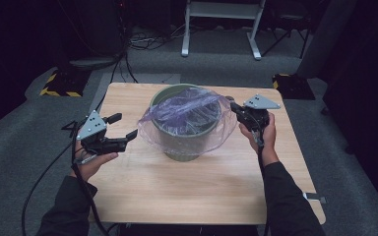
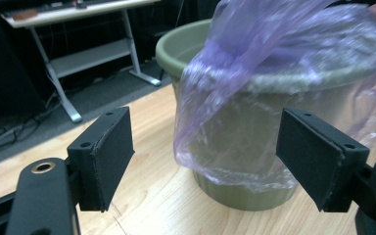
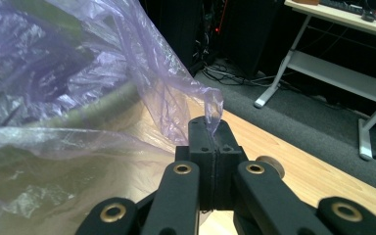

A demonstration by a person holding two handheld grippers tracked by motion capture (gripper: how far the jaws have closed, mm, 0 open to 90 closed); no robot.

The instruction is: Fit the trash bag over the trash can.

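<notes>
A green plastic bin (image 1: 183,150) stands on the far half of the wooden table (image 1: 177,189). A thin purple see-through bag (image 1: 187,115) is draped over its rim and hangs down its sides. My right gripper (image 1: 235,106) is at the bin's right rim, shut on a pinched corner of the bag (image 3: 210,110); the film rises from between the pressed jaws of the right gripper (image 3: 210,142). My left gripper (image 1: 124,126) is to the left of the bin, open and holding nothing. In the left gripper view its pads (image 2: 110,152) stand wide apart short of the bag (image 2: 274,63) and bin (image 2: 240,193).
The table sits on grey carpet with dark surroundings. A white desk frame (image 1: 221,24) stands behind it, with cables on the floor nearby. Yellow-and-black striped blocks (image 1: 59,86) lie off the far table corners. Bare wood spans the near half of the table.
</notes>
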